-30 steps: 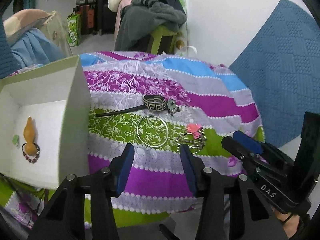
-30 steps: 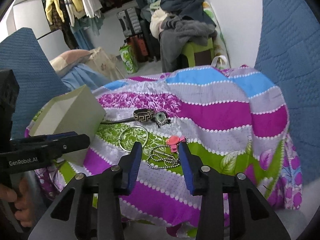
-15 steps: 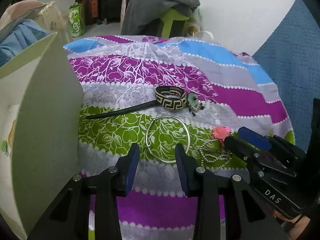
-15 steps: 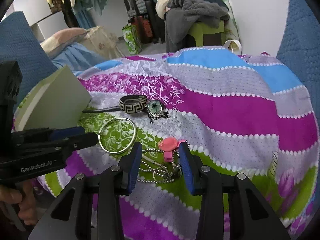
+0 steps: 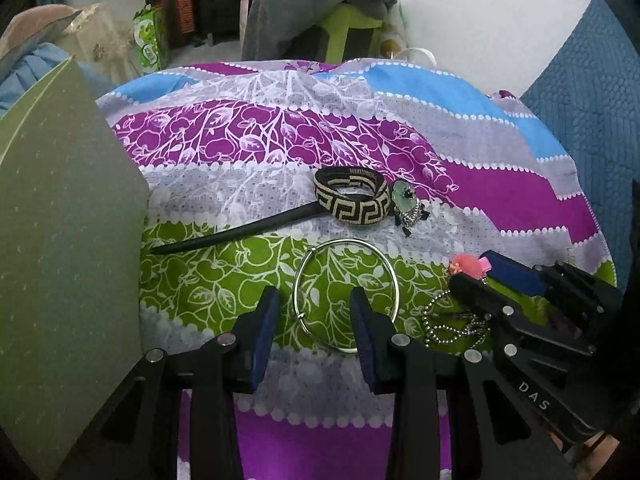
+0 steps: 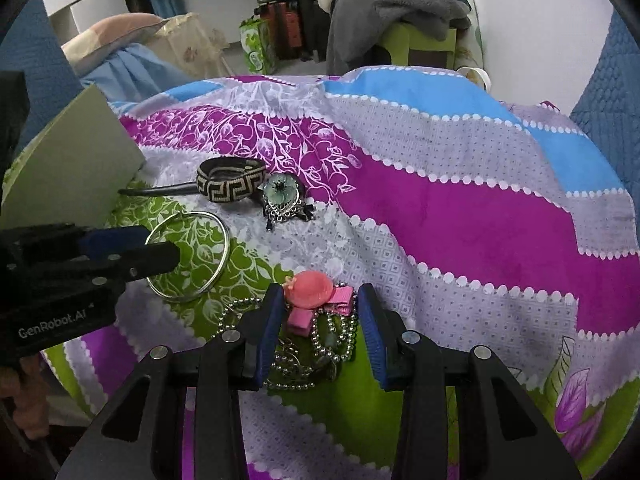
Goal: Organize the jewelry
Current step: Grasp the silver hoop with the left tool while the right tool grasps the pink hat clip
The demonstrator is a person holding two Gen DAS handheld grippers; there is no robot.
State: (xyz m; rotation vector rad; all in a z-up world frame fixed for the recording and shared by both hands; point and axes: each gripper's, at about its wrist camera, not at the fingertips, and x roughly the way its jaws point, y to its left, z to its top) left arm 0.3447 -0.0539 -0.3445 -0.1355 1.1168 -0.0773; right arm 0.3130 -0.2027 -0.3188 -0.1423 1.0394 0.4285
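Note:
Jewelry lies on a striped floral cloth (image 5: 460, 184). My left gripper (image 5: 316, 300) is open, with its jaws either side of the near left rim of a silver bangle (image 5: 394, 280). My right gripper (image 6: 320, 300) is open around a pink hair clip (image 6: 312, 288) that lies on a silver bead chain (image 6: 340, 332). A black-and-tan patterned bracelet (image 5: 352, 202), a pale green flower brooch (image 5: 404, 196) and a black hair stick (image 5: 224, 236) lie farther back. The same bracelet (image 6: 230, 184), brooch (image 6: 282, 192) and bangle (image 6: 222, 256) show in the right wrist view.
A grey-green box wall (image 5: 68, 216) stands close on the left; it also shows in the right wrist view (image 6: 76, 164). A blue quilted cushion (image 5: 592, 120) is on the right. A green stool with a grey garment (image 5: 340, 4) and bags stand beyond the cloth.
Both grippers have moved forward and down toward the cloth. The left one has closed in on the bangle, and the box interior has left view. The right one now straddles the pink clip.

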